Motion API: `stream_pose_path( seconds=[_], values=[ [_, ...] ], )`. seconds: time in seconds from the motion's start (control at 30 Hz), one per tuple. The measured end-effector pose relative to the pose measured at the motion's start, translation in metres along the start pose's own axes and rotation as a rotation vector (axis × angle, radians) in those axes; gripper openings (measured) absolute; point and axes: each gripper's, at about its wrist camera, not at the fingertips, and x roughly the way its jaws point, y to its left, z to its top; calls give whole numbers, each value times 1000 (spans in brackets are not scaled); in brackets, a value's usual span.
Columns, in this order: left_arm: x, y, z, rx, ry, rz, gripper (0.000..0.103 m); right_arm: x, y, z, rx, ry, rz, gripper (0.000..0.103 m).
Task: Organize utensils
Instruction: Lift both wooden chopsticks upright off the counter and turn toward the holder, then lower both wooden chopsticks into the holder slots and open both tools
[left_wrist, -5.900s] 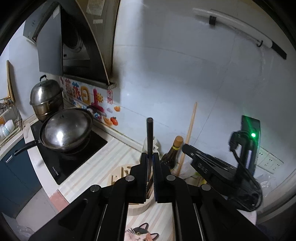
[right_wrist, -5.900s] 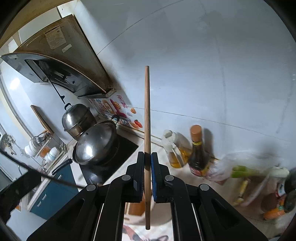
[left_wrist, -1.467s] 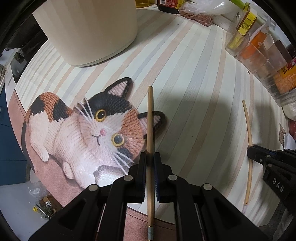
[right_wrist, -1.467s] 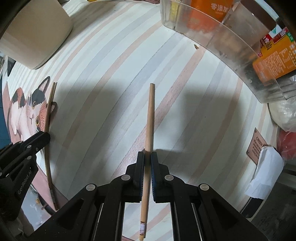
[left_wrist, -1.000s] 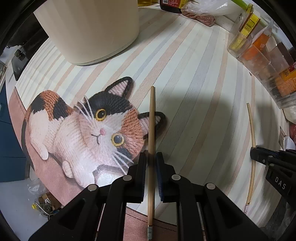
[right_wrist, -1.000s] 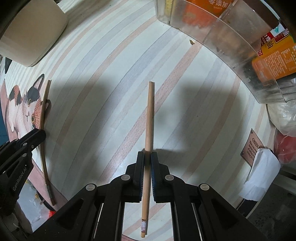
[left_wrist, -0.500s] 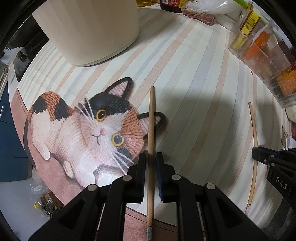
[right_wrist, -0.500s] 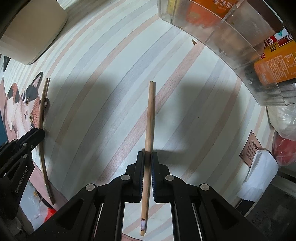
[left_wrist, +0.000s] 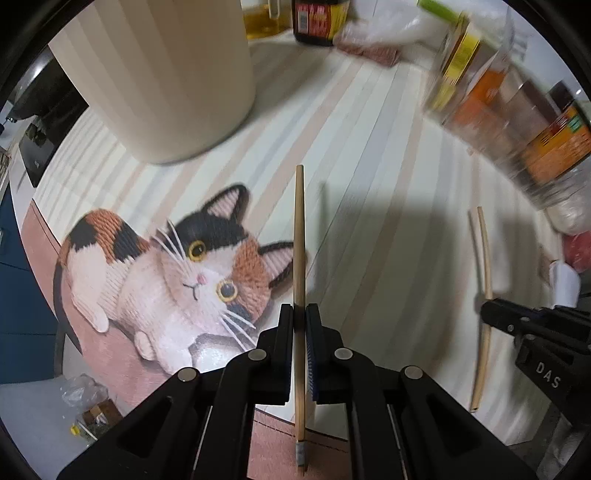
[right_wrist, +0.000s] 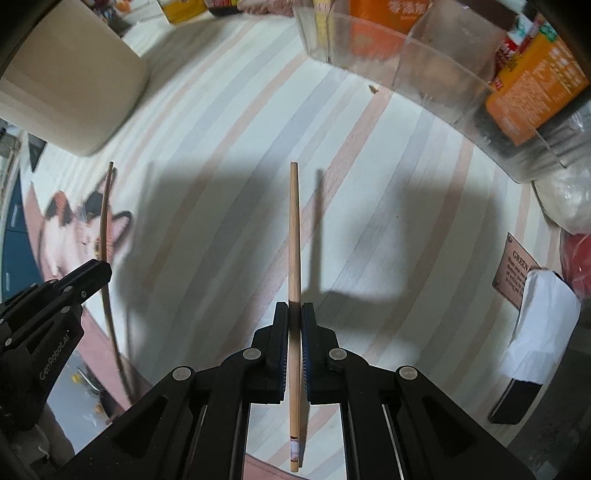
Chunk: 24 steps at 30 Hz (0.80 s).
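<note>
Compared with half a second ago, both chopsticks now hang clear of the striped mat (right_wrist: 388, 206): each casts a thin shadow set off to its right, where before they lay close against the surface. The left gripper (left_wrist: 300, 321) has its two pads pressed onto the left chopstick (left_wrist: 299, 236), having closed from the slightly parted stance it showed earlier. The stick points straight ahead, its tip over pale stripes just beyond the ear of the calico cat picture (left_wrist: 177, 266), its labelled butt end trailing back between the gripper's arms. The right gripper (right_wrist: 294, 321) stays clamped on the right chopstick (right_wrist: 294, 229), gripped near mid-length, tip forward over the middle of the mat.

In the left view the right gripper (left_wrist: 491, 314) appears at the far right with its chopstick (left_wrist: 484, 258), well apart from the left one. In the right view the left gripper (right_wrist: 99, 269) sits at the left edge with its stick (right_wrist: 104, 225) over the cat.

Ahead on the left stands the cream utensil holder (left_wrist: 162, 74), with open mat between it and both tips. To the right a clear acrylic organizer (right_wrist: 424, 74) holding orange packets (right_wrist: 532, 85) curves along the mat's far edge. The mat's near edge lies right beneath both grippers, with floor visible below it.
</note>
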Motion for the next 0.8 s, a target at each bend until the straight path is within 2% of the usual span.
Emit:
stream_pose_path(
  seconds=[0.13, 0.43, 0.63, 0.8],
  values=[
    [-28, 3, 4, -2, -57, -34, 4, -23, -2, -3, 14, -64, 37, 7],
    [-86, 16, 10, -9, -184, -72, 4, -94, 3, 2, -2, -270, 86, 7],
    [-132, 20, 31, -38, -303, -104, 4, -142, 12, 22, -8, -411, 124, 7],
    [-188, 26, 62, -67, -435, -135, 4, -186, 27, 50, -15, -526, 186, 7]
  ],
)
